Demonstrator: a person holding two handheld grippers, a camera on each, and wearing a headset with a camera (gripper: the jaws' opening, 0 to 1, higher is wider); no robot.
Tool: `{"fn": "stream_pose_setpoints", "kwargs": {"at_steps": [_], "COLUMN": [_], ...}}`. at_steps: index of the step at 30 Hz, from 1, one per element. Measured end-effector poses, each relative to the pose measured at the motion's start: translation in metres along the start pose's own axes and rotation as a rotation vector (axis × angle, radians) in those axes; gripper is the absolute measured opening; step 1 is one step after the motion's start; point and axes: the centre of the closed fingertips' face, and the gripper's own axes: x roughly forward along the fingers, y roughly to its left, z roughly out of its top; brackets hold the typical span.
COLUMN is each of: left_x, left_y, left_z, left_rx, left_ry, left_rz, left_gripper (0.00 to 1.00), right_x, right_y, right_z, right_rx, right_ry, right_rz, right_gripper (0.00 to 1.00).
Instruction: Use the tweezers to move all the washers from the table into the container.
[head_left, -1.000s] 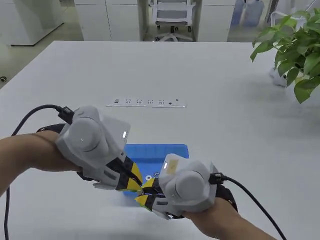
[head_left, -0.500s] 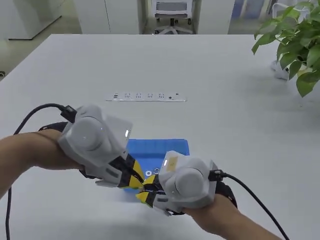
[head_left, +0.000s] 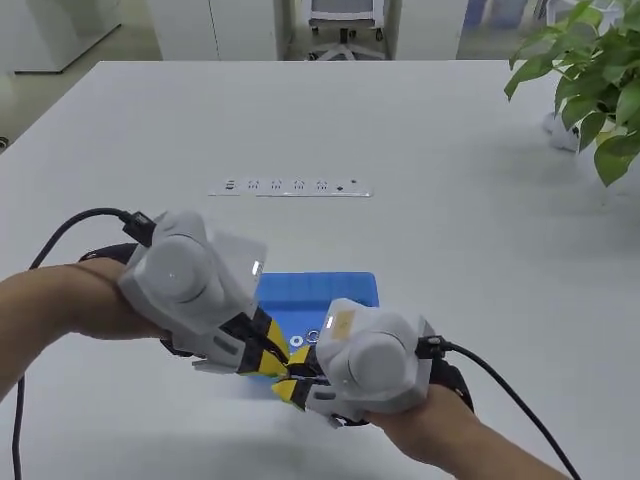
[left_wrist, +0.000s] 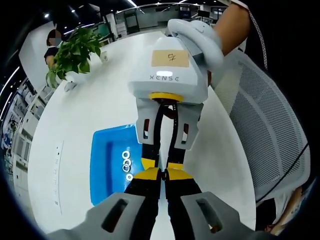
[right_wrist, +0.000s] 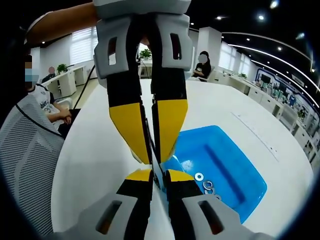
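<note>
The tweezers (right_wrist: 153, 161) show to me as a thin pale metal strip in the right gripper view, running up from between my own jaws. The washers (right_wrist: 199, 176) are small silver rings lying in a short row on the floor of the blue container (head_left: 340, 290), a shallow square tray on the white table (head_left: 450, 200), just beyond both grippers. My right gripper (right_wrist: 160, 176) has its yellow-tipped jaws pinched together on the tweezers strip. The left gripper (left_wrist: 164, 175) faces it head-on, tips nearly meeting tips, its jaws drawn to a narrow slot with the same strip running between them; the strip is so fine there that I cannot tell whether those jaws actually press on it. In the head view both hands sit low at the near edge of the table, angled inward toward each other over the container's near side, cables trailing off behind each wrist.
</note>
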Motion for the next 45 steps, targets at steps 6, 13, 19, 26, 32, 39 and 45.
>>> {"fn": "stream_pose_setpoints", "kwargs": {"at_steps": [6, 13, 19, 26, 32, 39, 45], "left_x": [0.003, 0.003, 0.004, 0.006, 0.007, 0.006, 0.003], "left_y": [0.001, 0.002, 0.005, 0.009, 0.011, 0.011, 0.011], "left_z": [0.0, 0.0, 0.001, 0.004, 0.005, 0.004, 0.005], "left_rx": [-0.005, -0.001, -0.027, -0.033, -0.037, -0.031, -0.026], "left_ry": [-0.006, -0.003, -0.015, -0.031, -0.037, -0.029, -0.021], "left_rz": [-0.002, 0.0, -0.003, -0.004, -0.004, -0.004, -0.002], "left_gripper": [0.07, 0.07, 0.07, 0.06, 0.06, 0.06, 0.06], "right_x": [0.0, 0.0, 0.0, -0.001, -0.001, -0.001, -0.002], "right_y": [-0.001, -0.002, -0.004, -0.006, -0.008, -0.007, -0.007], "right_z": [-0.002, -0.002, -0.002, -0.004, -0.004, -0.004, 0.0], "right_rx": [0.003, -0.003, 0.028, 0.054, 0.076, 0.082, 0.076], "right_ry": [0.003, 0.001, 0.0, 0.005, 0.008, 0.004, -0.003], "right_rz": [-0.002, -0.003, -0.003, -0.008, -0.016, -0.017, -0.017], "right_gripper": [0.12, 0.12, 0.12, 0.11, 0.1, 0.09, 0.09]}}
